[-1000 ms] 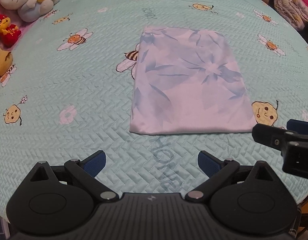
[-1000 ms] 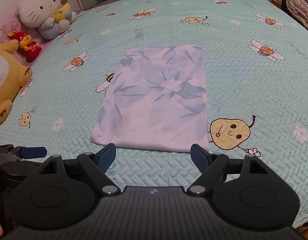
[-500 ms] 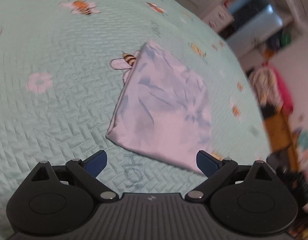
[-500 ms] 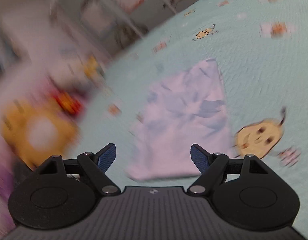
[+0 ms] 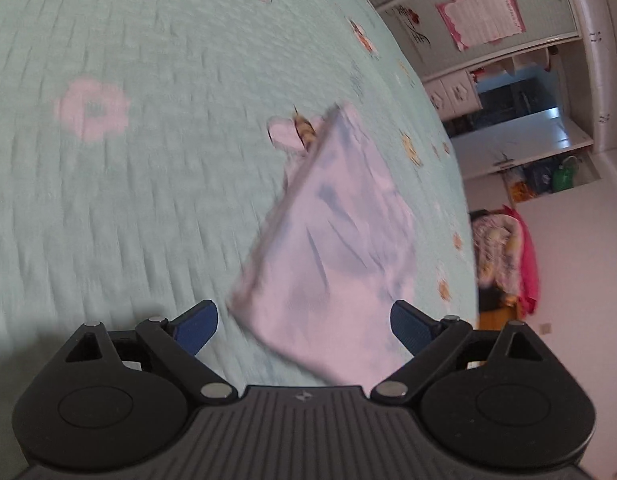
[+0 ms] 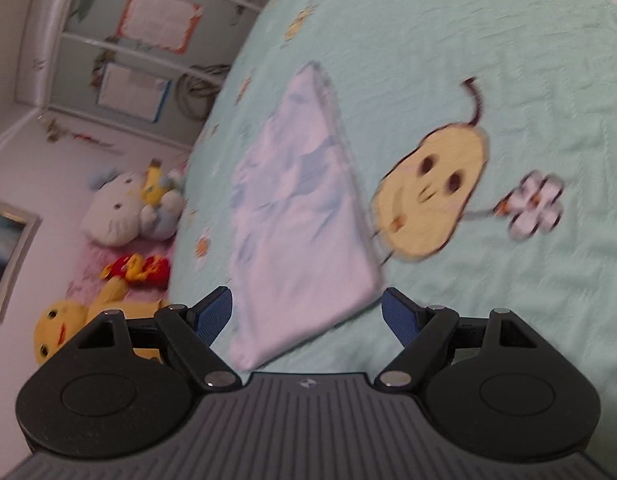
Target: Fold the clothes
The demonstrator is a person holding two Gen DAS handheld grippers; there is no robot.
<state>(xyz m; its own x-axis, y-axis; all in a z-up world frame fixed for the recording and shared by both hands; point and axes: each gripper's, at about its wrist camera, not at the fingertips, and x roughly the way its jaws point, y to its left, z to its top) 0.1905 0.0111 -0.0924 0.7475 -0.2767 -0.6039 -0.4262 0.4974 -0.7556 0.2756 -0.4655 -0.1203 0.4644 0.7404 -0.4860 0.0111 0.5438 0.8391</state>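
**Folded garment flat on the quilt, both grippers spread wide above its near corners**

I see the folded garment as a thin, soft rectangle of pale lilac-white cloth with washed-out blue leaf shapes, lying flat on the bedspread. Its layered edge shows as a narrow stack along one side. The bedspread is mint green, quilted in a herringbone stitch, and printed with bees, white flowers and a yellow pear-faced figure.

My left gripper has its fingers wide apart, holding nothing; the blue ribbed pads frame the garment's near corner, which sits between them. My right gripper is likewise spread and empty, with another near corner of the cloth between its pads. Both views are tilted and somewhat blurred, so I cannot tell whether either gripper touches the cloth.

Only the left view gives me the wardrobe doors with a pink-framed notice, an open doorway, and a heap of pink and patterned bedding past the bed's edge. Only the right view shows the plush toys by the wall: a white cat toy, a small red one and a yellow one, plus a framed picture.
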